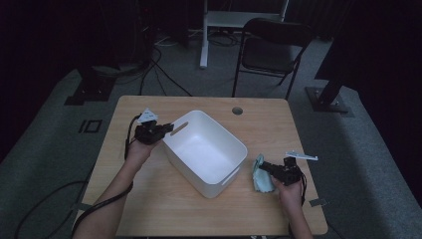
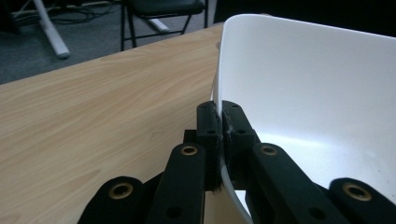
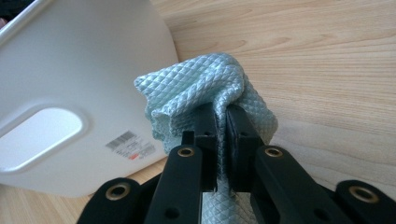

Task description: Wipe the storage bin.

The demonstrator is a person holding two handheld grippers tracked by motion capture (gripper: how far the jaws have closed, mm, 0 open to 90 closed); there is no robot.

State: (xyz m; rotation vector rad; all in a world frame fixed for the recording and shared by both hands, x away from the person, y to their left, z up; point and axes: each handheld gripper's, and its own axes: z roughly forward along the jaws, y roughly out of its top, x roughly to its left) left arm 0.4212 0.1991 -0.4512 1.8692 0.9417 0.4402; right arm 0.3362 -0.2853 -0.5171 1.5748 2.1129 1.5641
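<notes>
High view has my left gripper at the near-left corner of the white plastic bin, and my right gripper off the bin's opposite end, low over the wooden table. Left gripper view shows my two black jaws pressed together on the bin's thin rim, one jaw outside the wall and one inside, with the bin's white interior spreading to the right of them and bare tabletop to the left. Right gripper view shows my jaws clamped on a fold of the pale green waffle-weave cloth; the cloth bunches up just beyond the jaw tips and hangs down between them. Left of these jaws stands the bin's outer wall with its handle slot and a barcode sticker, close beside the cloth
</notes>
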